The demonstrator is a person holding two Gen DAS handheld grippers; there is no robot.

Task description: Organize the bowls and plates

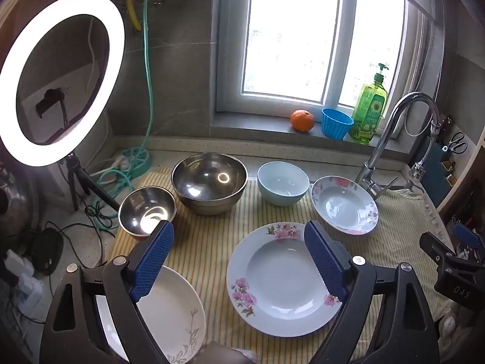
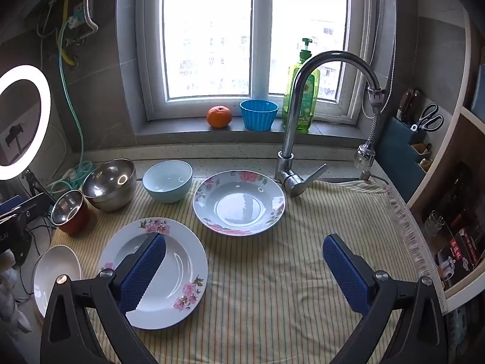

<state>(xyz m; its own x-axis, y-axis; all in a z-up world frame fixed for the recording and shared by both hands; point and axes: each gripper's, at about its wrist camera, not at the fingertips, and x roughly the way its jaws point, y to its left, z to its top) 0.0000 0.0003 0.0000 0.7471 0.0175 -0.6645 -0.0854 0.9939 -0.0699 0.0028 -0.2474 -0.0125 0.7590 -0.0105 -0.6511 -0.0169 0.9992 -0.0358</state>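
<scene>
Both the left gripper (image 1: 239, 261) and right gripper (image 2: 244, 268) are hovering wide open, holding nothing. The flowered plate (image 1: 285, 279) is lying at six o'clock of the bowl (image 1: 282, 187); pinching its rim squarely looks wisest.

Glossy glazed floral plate (image 1: 282, 279) between the left claw's textured blue pads (image 1: 153, 261); polished steel bowls (image 1: 209, 182) beyond; ribbed matt striped cloth (image 2: 272, 273) beneath; chrome faucet (image 2: 303, 106).
</scene>
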